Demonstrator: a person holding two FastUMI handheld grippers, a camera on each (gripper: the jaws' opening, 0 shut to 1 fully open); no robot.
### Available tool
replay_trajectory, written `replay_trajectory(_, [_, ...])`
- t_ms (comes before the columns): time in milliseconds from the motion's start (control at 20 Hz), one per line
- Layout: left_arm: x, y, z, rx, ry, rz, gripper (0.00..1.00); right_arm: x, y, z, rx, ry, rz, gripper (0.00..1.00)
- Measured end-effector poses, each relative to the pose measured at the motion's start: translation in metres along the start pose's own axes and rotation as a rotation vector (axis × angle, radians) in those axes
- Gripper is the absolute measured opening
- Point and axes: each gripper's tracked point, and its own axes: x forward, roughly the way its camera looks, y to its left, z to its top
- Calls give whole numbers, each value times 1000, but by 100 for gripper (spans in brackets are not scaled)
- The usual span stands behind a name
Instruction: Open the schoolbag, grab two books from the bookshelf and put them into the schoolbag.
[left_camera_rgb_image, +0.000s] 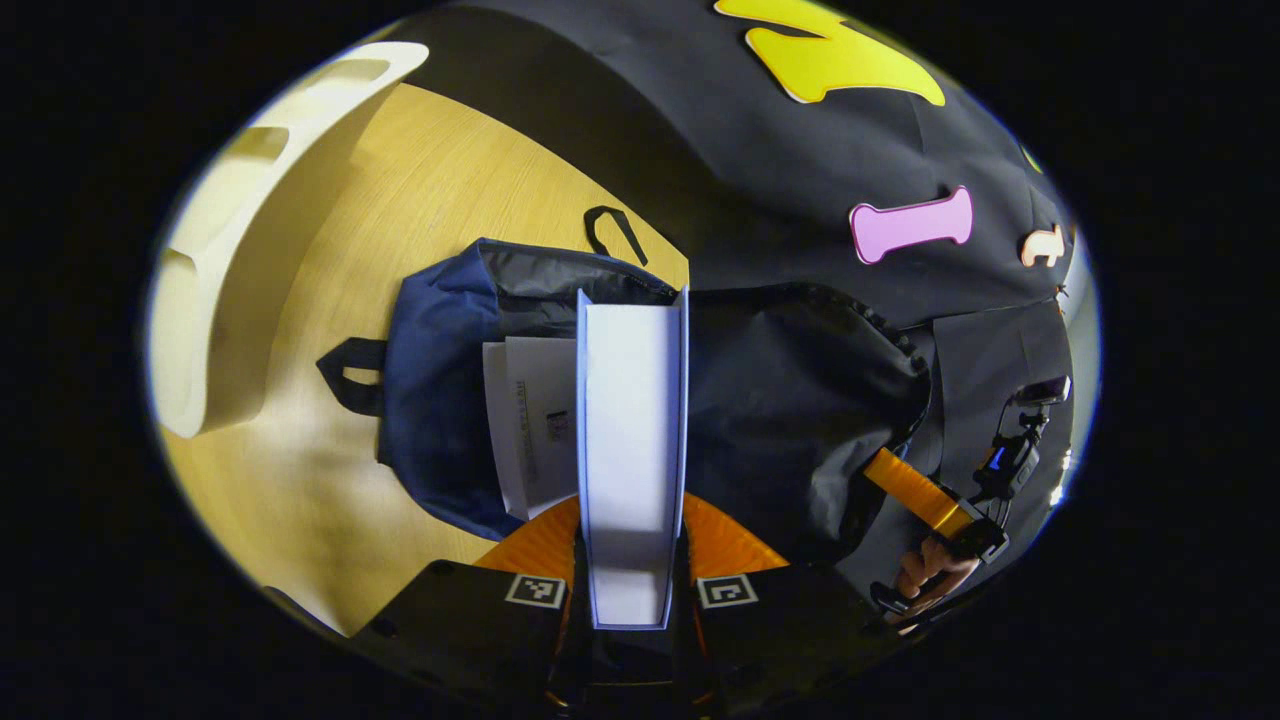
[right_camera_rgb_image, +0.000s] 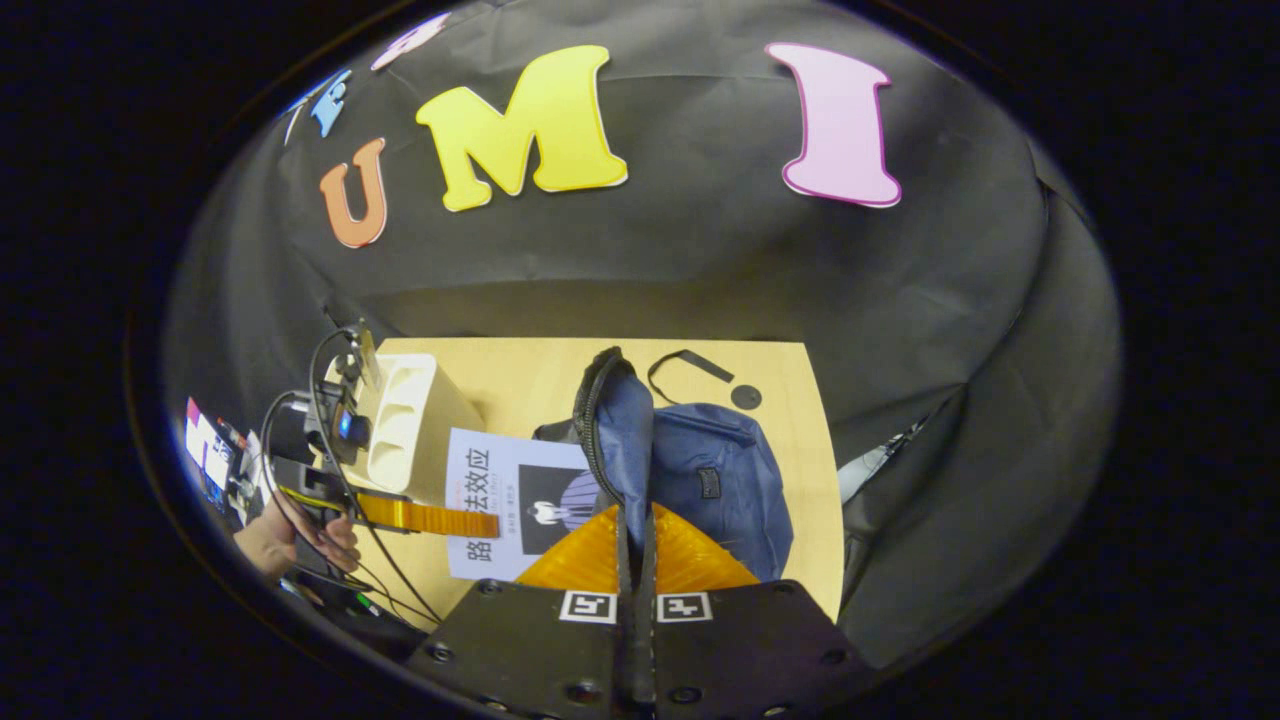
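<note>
The left gripper (left_camera_rgb_image: 632, 560) pinches a pale blue book (left_camera_rgb_image: 632, 440) edge-on, just above the open navy schoolbag (left_camera_rgb_image: 440, 400). The right gripper (right_camera_rgb_image: 634, 560) pinches the schoolbag's flap; the cover's print is Chinese.

A light wooden table (right_camera_rgb_image: 790, 440) is standing against the black cloth wall (right_camera_rgb_image: 700, 260), which is hanging in soft folds and draping down past the table's far edge. A small dark round spot (right_camera_rgb_image: 745, 397) is showing on the tabletop near its back edge.
</note>
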Motion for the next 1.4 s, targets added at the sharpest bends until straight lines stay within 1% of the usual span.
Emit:
replay_trajectory(250, [29,4,8,-81,17,-82,34,0,4,6,-17,-2,4,0])
replay_trajectory(300, [35,4,8,-89,21,-94,34,2,7,7,-22,0,6,3])
replay_trajectory(350, [41,2,9,-90,24,-106,34,3,10,8,-28,3,7,0])
replay_trajectory(400, [48,1,9,-88,28,-116,34,4,12,8,-36,5,8,0])
replay_trajectory(650, [74,2,8,-105,53,-141,34,7,17,11,-64,8,5,0])
replay_trajectory(800, [77,5,7,-118,70,-134,35,9,17,11,-61,15,7,0])
replay_trajectory(850, [78,8,7,-120,76,-114,43,10,18,10,-61,18,11,0])
replay_trajectory(900, [80,17,6,-107,78,-64,40,11,19,10,-60,20,13,0])
replay_trajectory(950, [85,24,1,-84,83,-22,44,12,19,8,-64,21,13,0])
replay_trajectory(1000, [83,28,3,-70,84,11,46,15,19,7,-62,26,15,0])
replay_trajectory(1050, [84,32,3,-59,91,45,59,16,19,5,-56,29,18,0])
replay_trajectory(1100, [83,36,3,-36,98,86,65,18,19,5,-54,32,17,0])
replay_trajectory(1150, [84,43,2,2,108,128,67,20,19,5,-54,32,18,0])
replay_trajectory(1200, [83,47,-1,18,120,148,72,21,20,3,-57,36,20,0])
replay_trajectory(1250, [81,48,-3,40,143,169,74,22,22,3,-58,36,24,0])
replay_trajectory(1300, [80,53,-3,77,154,205,77,22,23,3,-59,34,24,3])
replay_trajectory(1350, [78,59,0,125,160,255,92,23,24,2,-65,33,21,3])
replay_trajectory(1400, [75,63,-1,175,174,309,83,24,25,2,-71,32,21,3])
